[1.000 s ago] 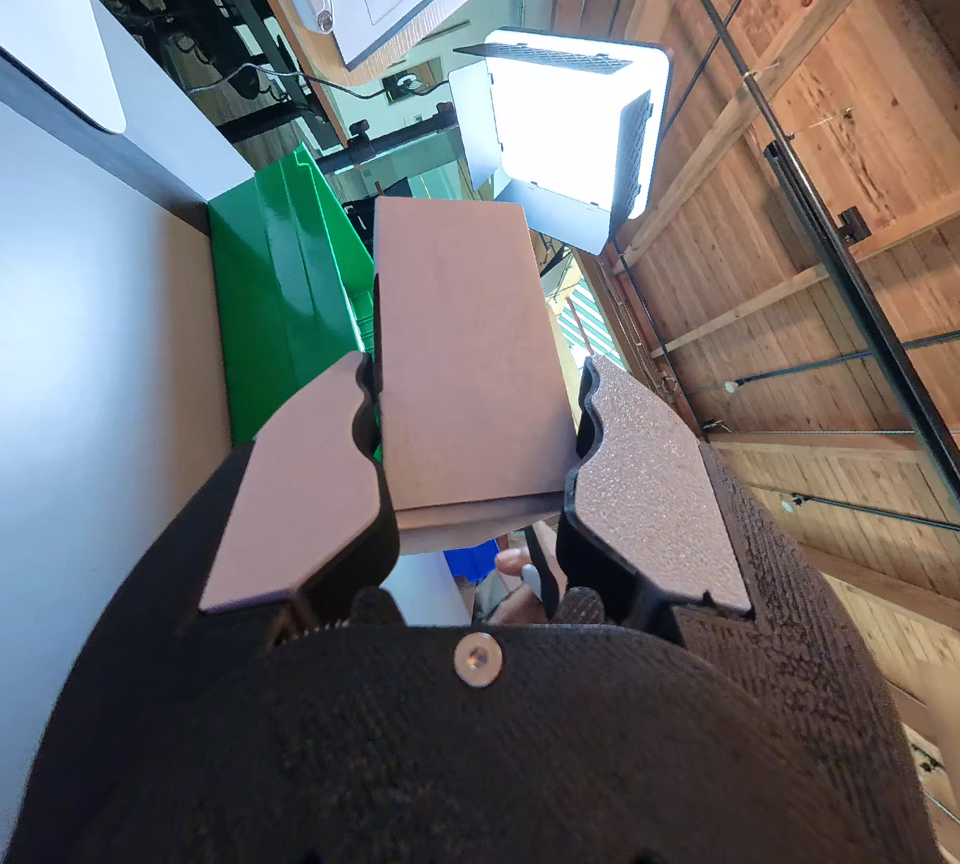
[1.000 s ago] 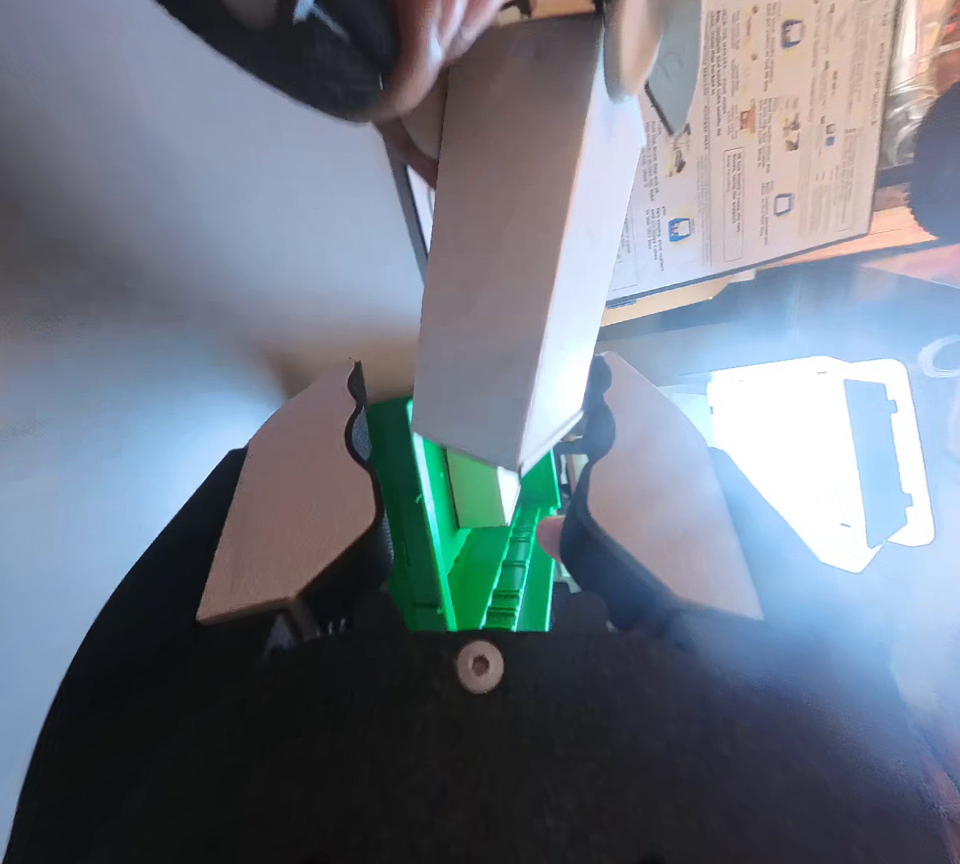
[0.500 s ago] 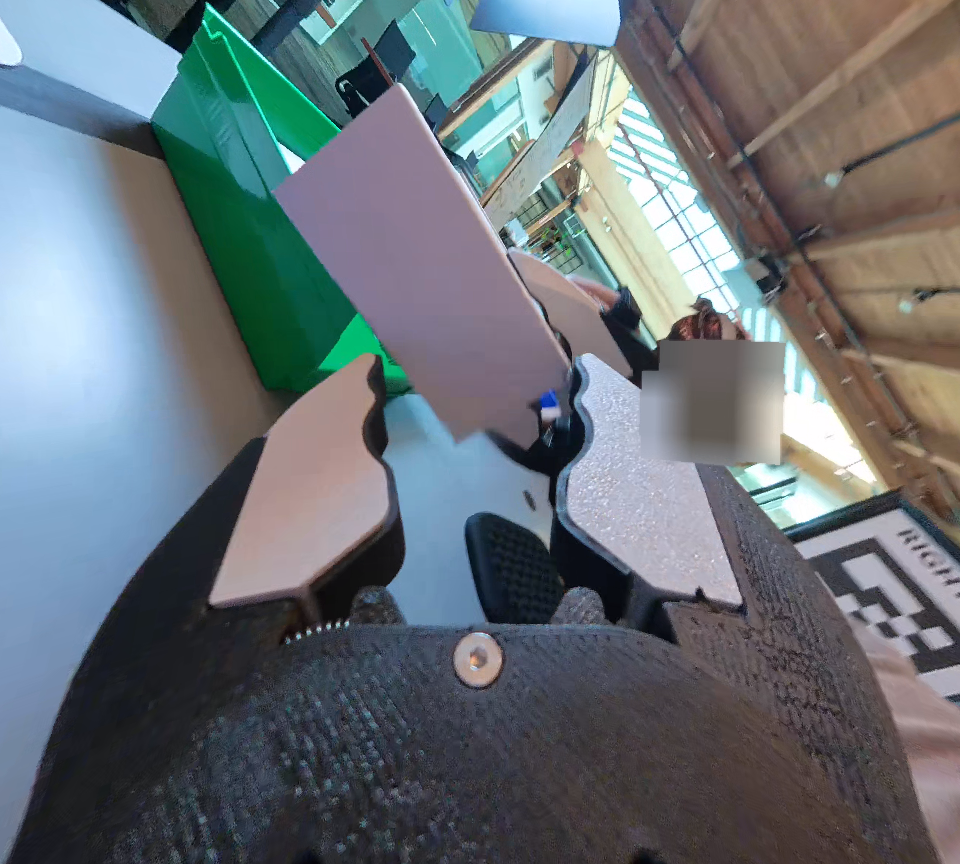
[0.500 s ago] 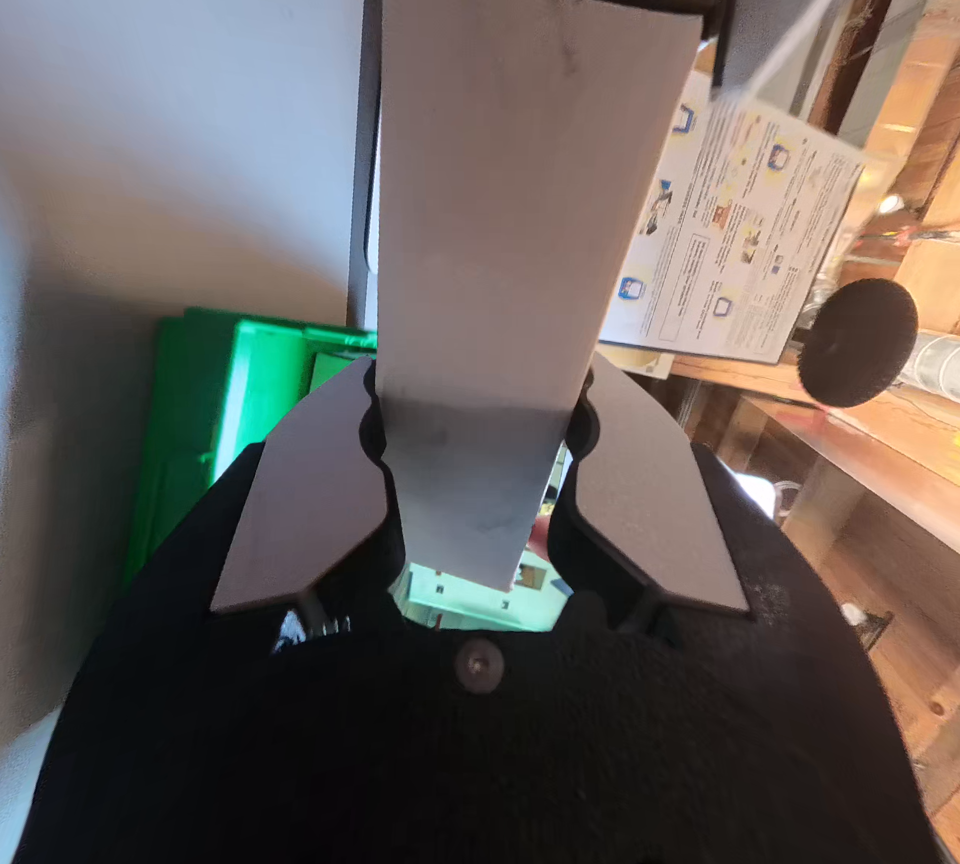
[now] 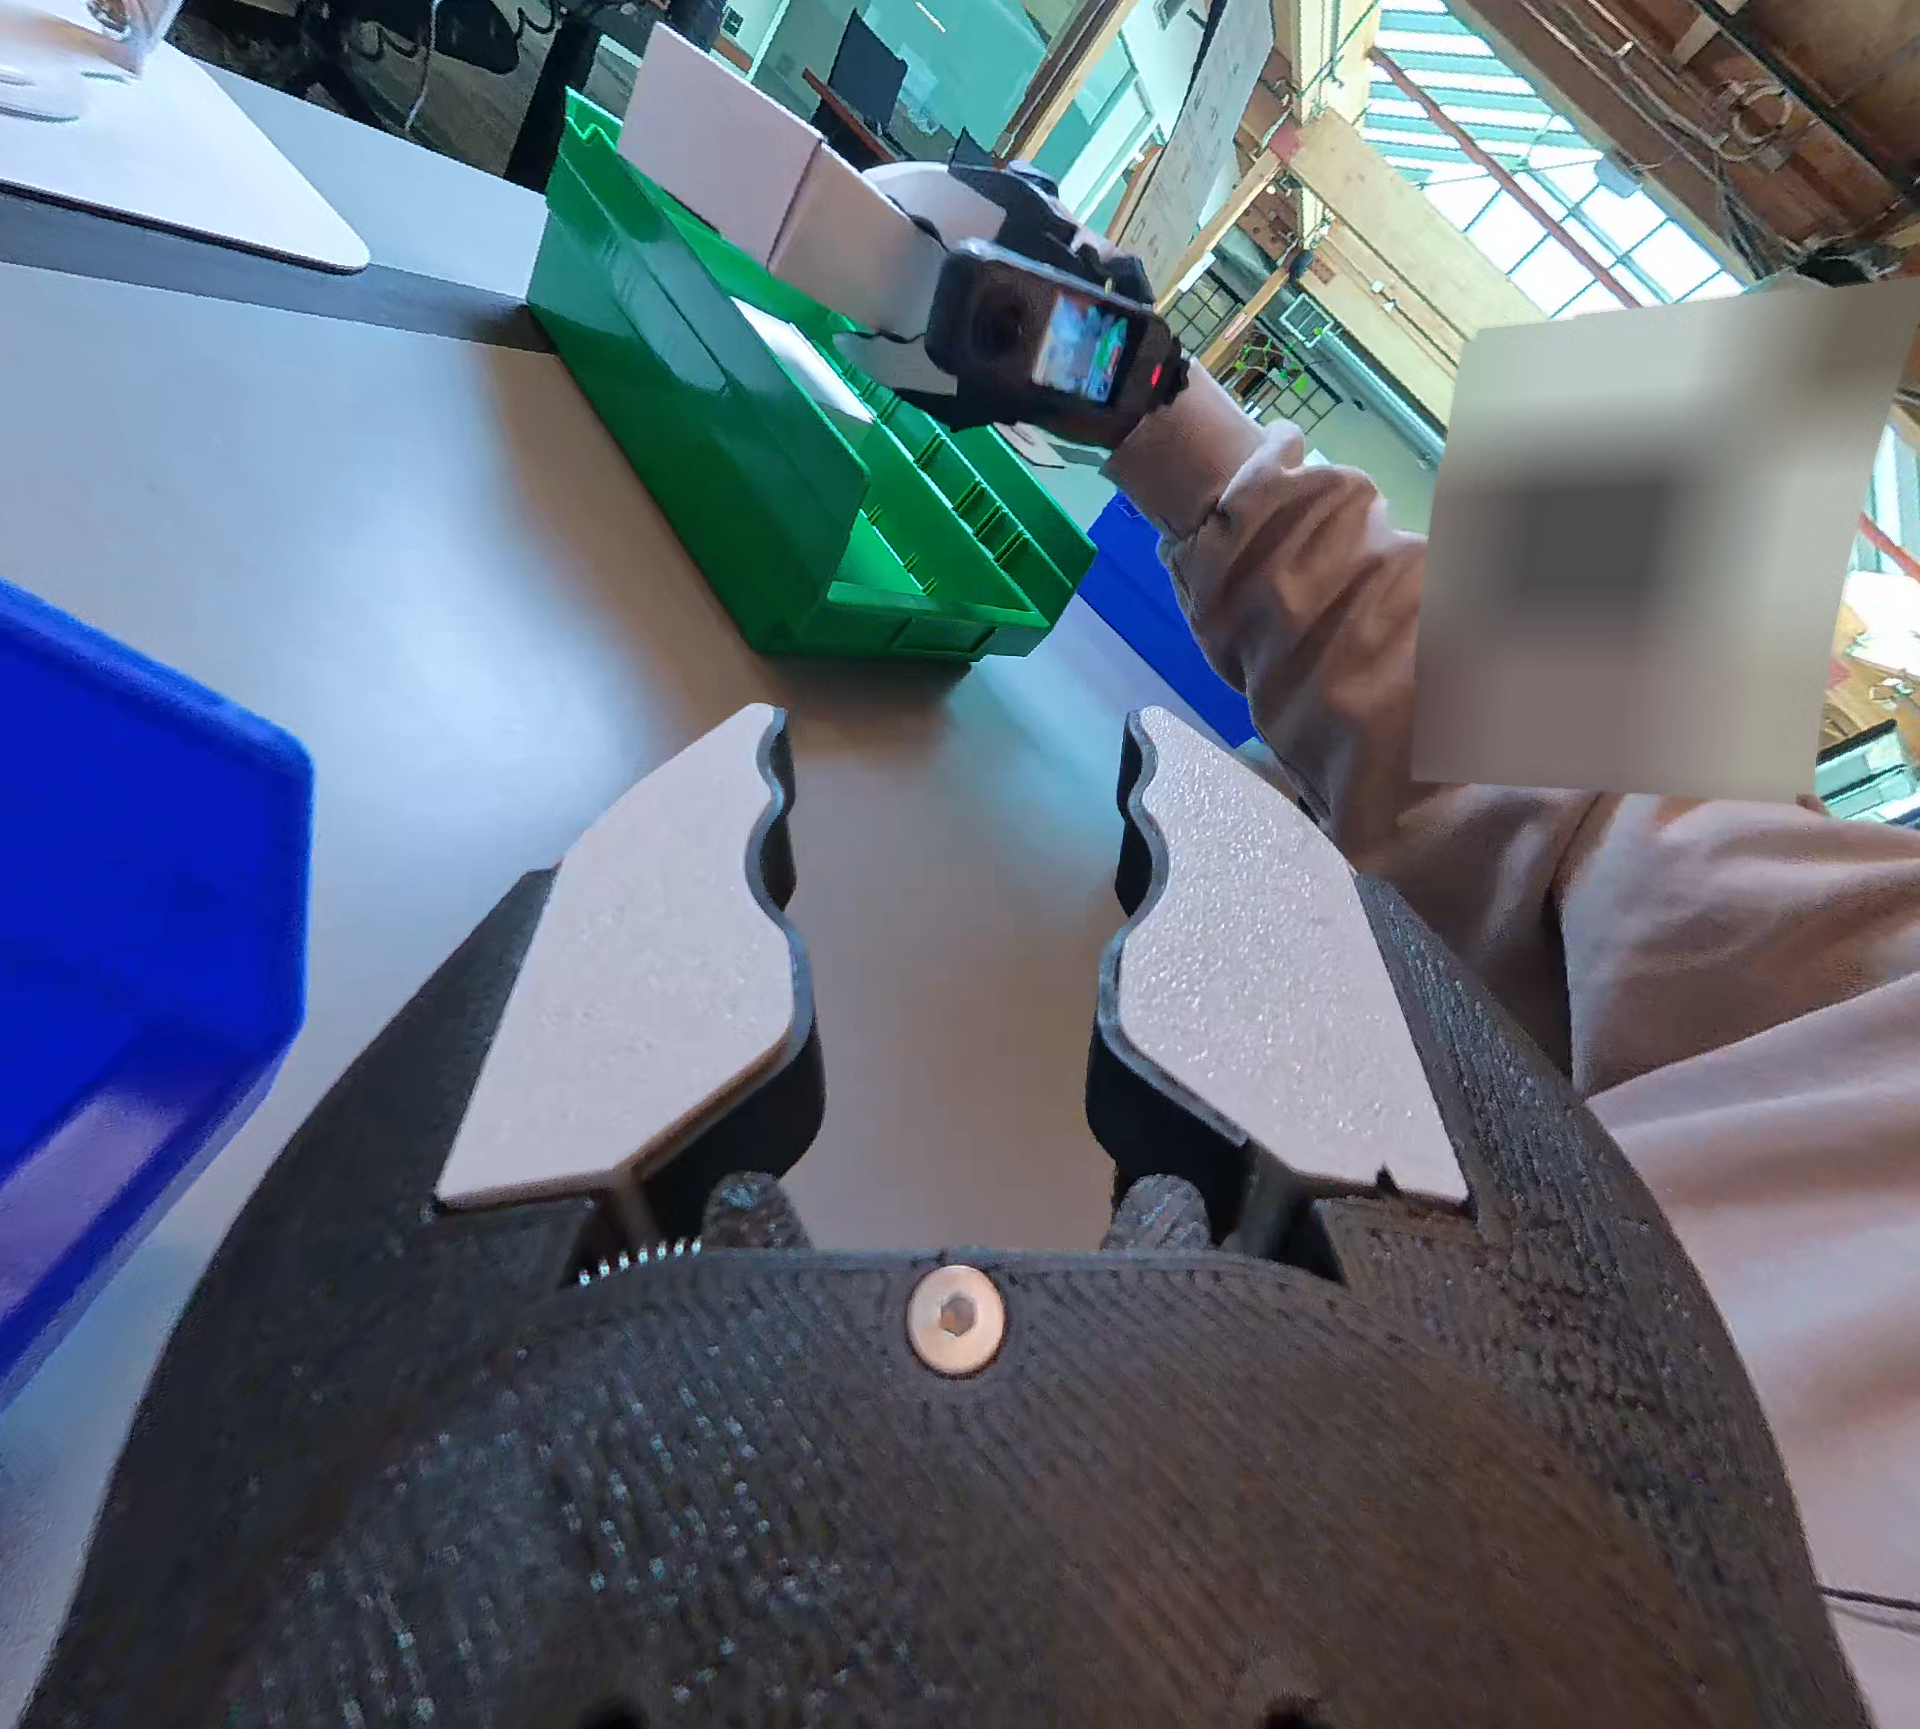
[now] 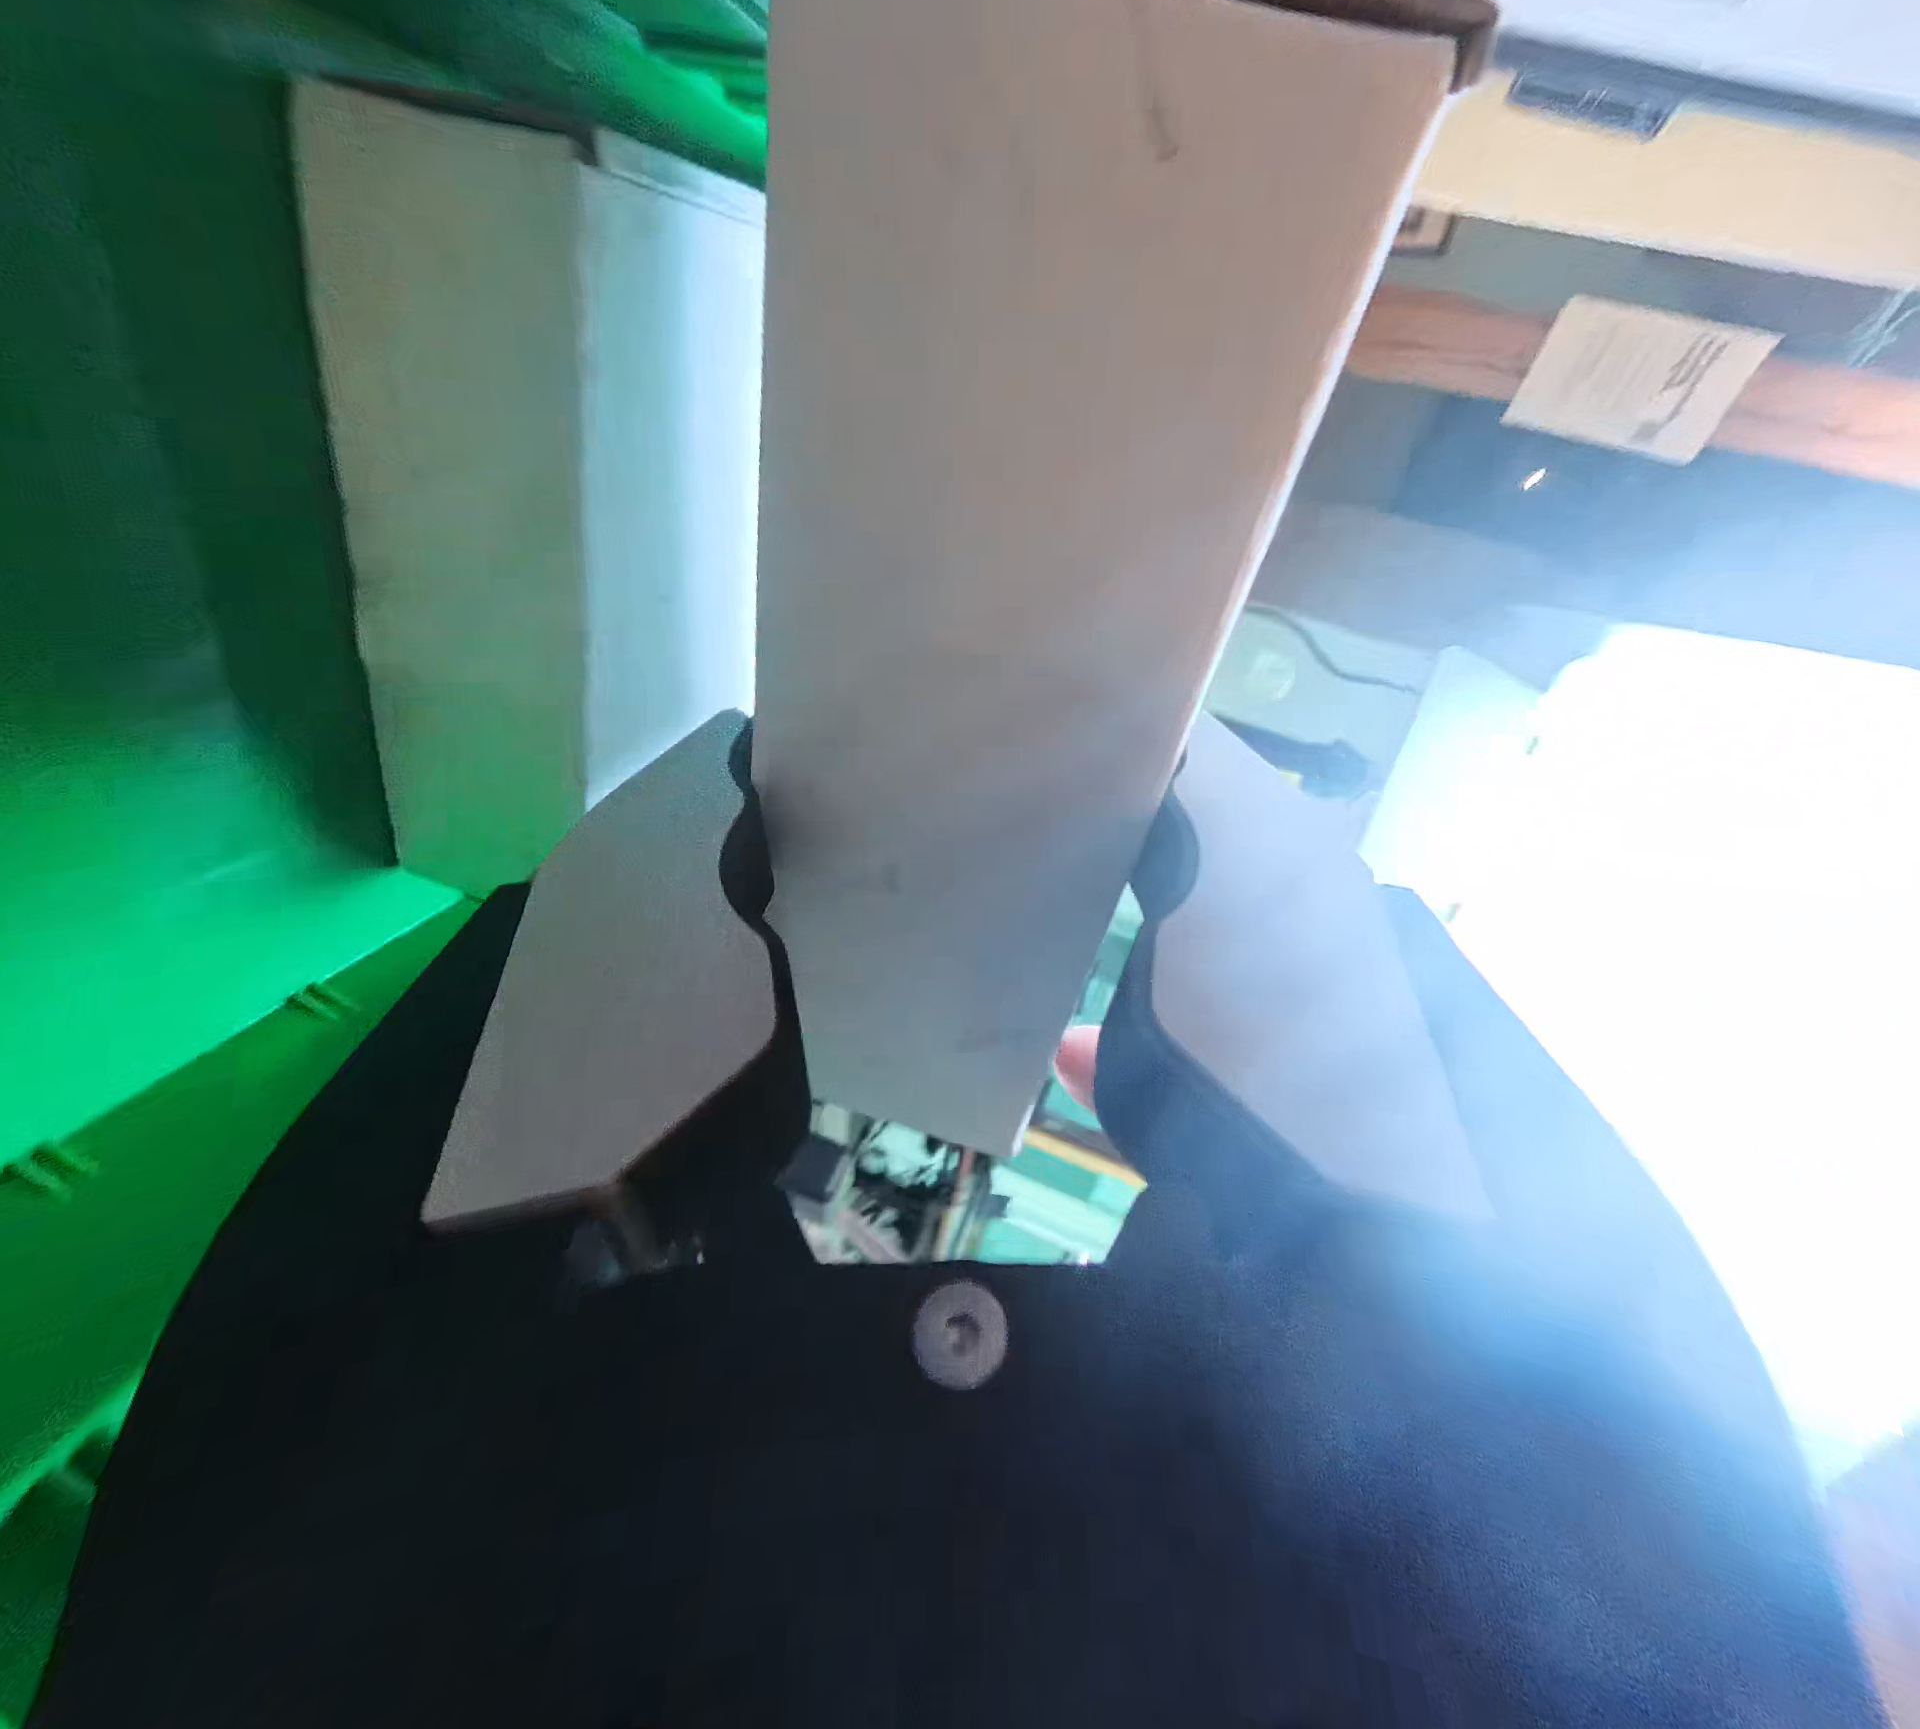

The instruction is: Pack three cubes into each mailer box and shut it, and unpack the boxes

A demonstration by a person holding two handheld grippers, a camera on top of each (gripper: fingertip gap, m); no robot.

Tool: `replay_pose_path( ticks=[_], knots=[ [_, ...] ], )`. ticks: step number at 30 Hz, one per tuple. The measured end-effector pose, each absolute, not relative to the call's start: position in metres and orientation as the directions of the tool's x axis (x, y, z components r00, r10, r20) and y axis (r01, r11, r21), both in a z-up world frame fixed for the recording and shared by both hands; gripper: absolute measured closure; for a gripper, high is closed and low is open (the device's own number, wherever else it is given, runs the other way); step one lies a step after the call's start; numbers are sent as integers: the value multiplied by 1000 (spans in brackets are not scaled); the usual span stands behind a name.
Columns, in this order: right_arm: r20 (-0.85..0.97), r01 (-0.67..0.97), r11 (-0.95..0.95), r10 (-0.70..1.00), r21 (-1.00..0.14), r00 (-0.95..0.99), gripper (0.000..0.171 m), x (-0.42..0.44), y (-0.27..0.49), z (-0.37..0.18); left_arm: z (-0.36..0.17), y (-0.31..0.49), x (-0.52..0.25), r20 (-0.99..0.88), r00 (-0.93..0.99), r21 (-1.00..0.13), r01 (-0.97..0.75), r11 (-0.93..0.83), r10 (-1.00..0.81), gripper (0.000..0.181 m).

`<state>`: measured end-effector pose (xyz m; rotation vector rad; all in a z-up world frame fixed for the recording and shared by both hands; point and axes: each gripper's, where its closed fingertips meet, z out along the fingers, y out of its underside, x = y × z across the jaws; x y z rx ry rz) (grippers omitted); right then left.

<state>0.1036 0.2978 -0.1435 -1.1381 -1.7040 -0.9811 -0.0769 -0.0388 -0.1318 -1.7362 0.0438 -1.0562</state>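
Grey table (image 5: 343, 536): green bin (image 5: 727, 453) beside blue bin (image 5: 125, 900) (left hand-held gripper (image 5: 951, 832) spread, right hand-held gripper (image 6: 961, 858) pinching mailer box (image 6: 1039, 432)).

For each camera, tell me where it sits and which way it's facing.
Left wrist view: on the left gripper, open, facing across the grey table to the green bin; a sleeve shows.
Right wrist view: on the right gripper, facing along the white box it grips.
Shared: box, bin.

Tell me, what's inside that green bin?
One white mailer box lies inside the green bin; the right tool holds another box above it. Both are shut, so their contents stay hidden.
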Motion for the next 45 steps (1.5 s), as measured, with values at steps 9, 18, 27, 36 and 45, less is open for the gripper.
replay_pose_path(
  ticks=[9, 18, 27, 36, 45],
  knots=[
    [904, 955, 209, 331, 211, -272, 103, 114, 313, -162, -145, -36, -77, 590, 635, -800, 378, -466, -499, 123],
    [887, 957, 200, 373, 211, -273, 100, 114, 322, -180, -154, -37, -76, 532, 683, -832, 313, -458, -501, 126],
    [789, 970, 206, 573, 126, -224, 86, 117, 302, -184, -161, -37, -72, 513, 690, -837, 270, -475, -511, 126],
    [675, 974, 220, 726, -48, -130, 107, 107, 285, -183, -167, -38, -67, 508, 689, -835, 246, -492, -517, 127],
    [620, 990, 90, 785, -105, -5, 124, 108, 306, -177, -172, -38, -65, 505, 689, -832, 227, -506, -520, 129]
  ],
)
